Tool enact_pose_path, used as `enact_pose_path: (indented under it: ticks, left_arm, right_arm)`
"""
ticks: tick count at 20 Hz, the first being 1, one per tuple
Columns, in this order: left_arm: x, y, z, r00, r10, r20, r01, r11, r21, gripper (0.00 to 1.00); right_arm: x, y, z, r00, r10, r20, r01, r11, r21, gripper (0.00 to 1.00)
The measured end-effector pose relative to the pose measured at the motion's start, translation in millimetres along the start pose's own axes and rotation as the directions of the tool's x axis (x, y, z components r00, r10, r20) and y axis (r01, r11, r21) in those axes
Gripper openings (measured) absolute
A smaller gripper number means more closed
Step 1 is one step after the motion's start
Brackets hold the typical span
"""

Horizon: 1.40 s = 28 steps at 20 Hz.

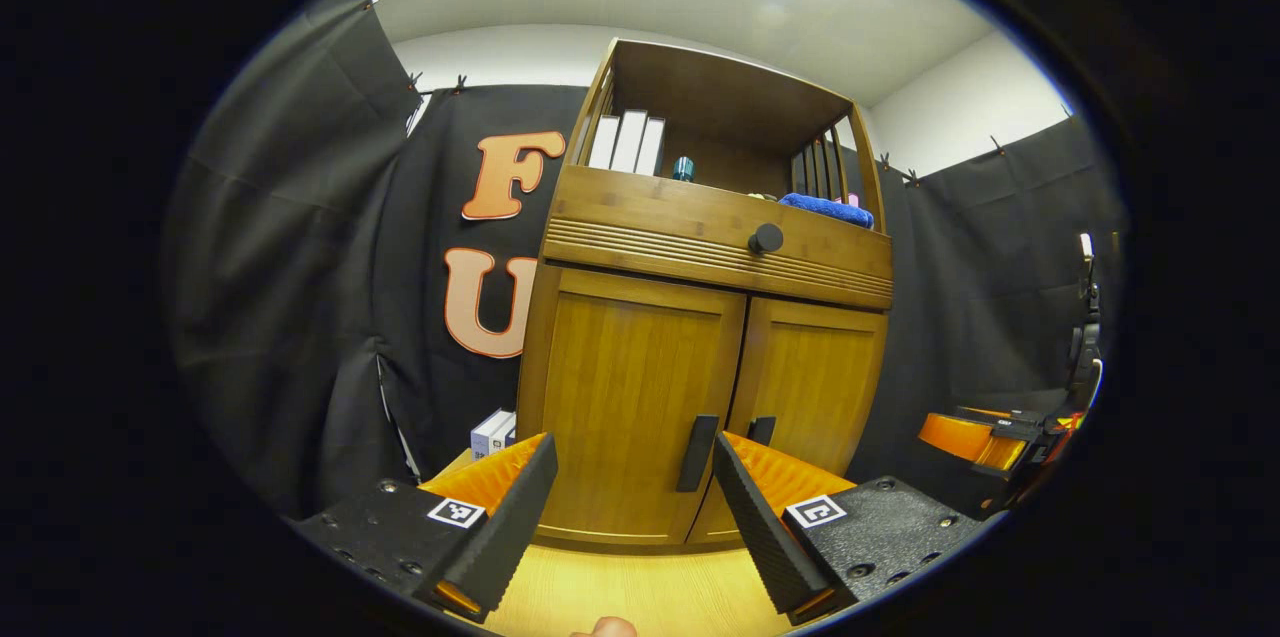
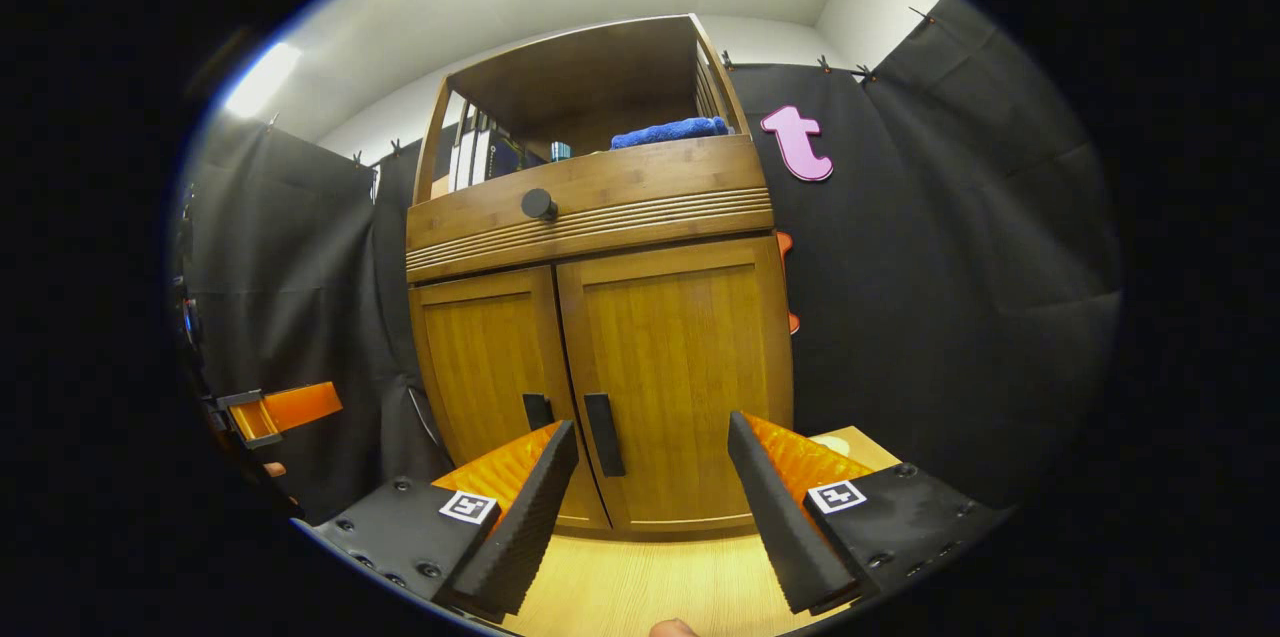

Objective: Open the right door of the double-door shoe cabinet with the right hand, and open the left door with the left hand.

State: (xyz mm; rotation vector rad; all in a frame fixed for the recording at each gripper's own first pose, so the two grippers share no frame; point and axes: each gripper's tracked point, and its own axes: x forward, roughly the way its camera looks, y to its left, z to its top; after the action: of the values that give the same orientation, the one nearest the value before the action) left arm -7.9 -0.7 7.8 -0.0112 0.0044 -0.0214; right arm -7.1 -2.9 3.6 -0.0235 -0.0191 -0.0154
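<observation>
Wood: the shoe cabinet (image 1: 700, 317) was of warm, honey-coloured boards with a fine vertical grain, standing on a pale wooden floor (image 1: 640, 597) against the black cloth wall.
Doors: the left door (image 1: 630, 397) and the right door (image 2: 680, 377) were both flat framed panels, both closed, meeting in the middle of the cabinet.
Handles: each door carried a dark, slim, upright bar near the middle seam — the left handle (image 1: 697, 453) and the right handle (image 2: 604, 434).
Drawer: above the doors ran a wide front with thin horizontal grooves and one round dark knob (image 1: 766, 238).
Open shelf: on top stood white upright boxes (image 1: 628, 142), and a blue fluffy cloth (image 1: 826, 209) lay at the other end.
Left gripper (image 1: 635, 492): its jaws were spread wide and held nothing; the ribbed fingers (image 1: 515, 527) pointed at the left door, apart from it, with the left handle seen between them.
Right gripper (image 2: 650, 487): also wide open and empty — it faced the right door without touching it, the right handle just beside its left finger.
Small boxes (image 1: 493, 432): white, on the floor beside the cabinet.
</observation>
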Motion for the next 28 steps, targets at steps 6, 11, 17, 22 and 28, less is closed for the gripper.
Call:
enact_pose_path:
  ticks: [6, 11, 17, 22, 28]
  left_arm:
    - [-4, 0, 0, 1.0, 0.003, 0.003, -0.003, 1.0, 0.003, 0.94]
    - [-6, 4, 0, 1.0, 0.01, -0.001, -0.01, 1.0, 0.011, 0.94]
    - [-8, 12, 4, 1.0, 0.03, 0.007, -0.03, 0.999, 0.037, 0.92]
    - [-11, 3, 13, 1.0, 0.017, 0.024, -0.019, 0.997, 0.078, 0.94]
    - [-14, 0, 10, 0.999, -0.026, 0.025, 0.024, 0.998, 0.063, 0.92]
  right_arm:
    - [11, -2, -4, 1.0, -0.018, 0.004, 0.018, 1.0, 0.01, 0.98]
    - [30, 5, -14, 1.0, -0.009, -0.005, 0.009, 1.0, 0.024, 0.98]
    - [57, 25, -32, 0.998, 0.052, -0.031, -0.051, 0.998, 0.034, 0.98]
    - [83, 38, -46, 0.997, 0.074, -0.027, -0.073, 0.997, 0.036, 0.98]
    - [120, 49, -64, 0.998, 0.043, -0.044, -0.043, 0.999, 0.011, 0.98]
